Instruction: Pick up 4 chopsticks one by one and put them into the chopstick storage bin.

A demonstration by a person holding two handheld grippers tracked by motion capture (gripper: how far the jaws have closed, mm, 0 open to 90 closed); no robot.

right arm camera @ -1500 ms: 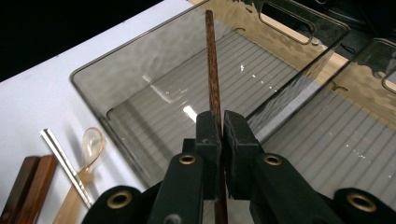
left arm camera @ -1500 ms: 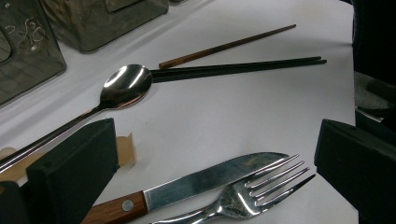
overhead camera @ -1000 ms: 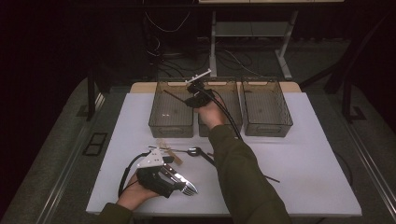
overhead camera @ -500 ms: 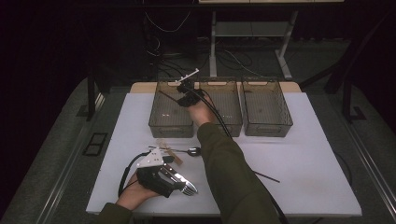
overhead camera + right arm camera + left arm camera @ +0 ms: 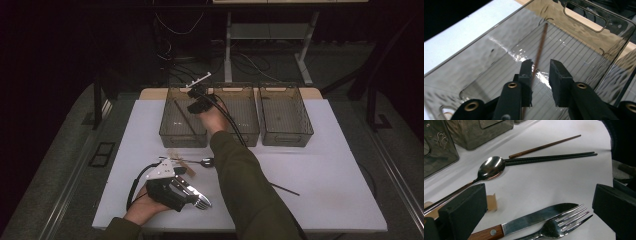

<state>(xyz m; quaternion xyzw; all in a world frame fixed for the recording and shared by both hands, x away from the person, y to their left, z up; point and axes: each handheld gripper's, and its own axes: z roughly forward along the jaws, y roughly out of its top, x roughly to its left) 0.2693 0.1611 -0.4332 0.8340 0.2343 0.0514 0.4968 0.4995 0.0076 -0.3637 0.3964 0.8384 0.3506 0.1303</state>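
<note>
My right gripper (image 5: 194, 106) hangs over the left clear bin (image 5: 170, 134). In the right gripper view its jaws (image 5: 541, 63) have just been opening and now stand a little apart. A brown chopstick (image 5: 541, 42) lies loose on the bin's ribbed floor, running past the left pad without being pressed. That chopstick (image 5: 184, 117) lies slanted in the bin. My left gripper (image 5: 192, 196) rests on the table near the front edge, jaws (image 5: 537, 192) open wide. A wood-handled knife (image 5: 534, 218) and a fork (image 5: 559, 226) lie on the table between them.
A spoon (image 5: 490, 167), a pair of black chopsticks (image 5: 551, 158) and another brown chopstick (image 5: 544, 146) lie on the white table beyond the left jaws. Two more clear bins, middle (image 5: 246, 135) and right (image 5: 285, 137), stand in the back row. One black stick (image 5: 285, 189) lies right of my forearm.
The right hand has shifted left, from the edge of the middle bin to over the left bin, and its jaws have parted. The left gripper has stayed put.
</note>
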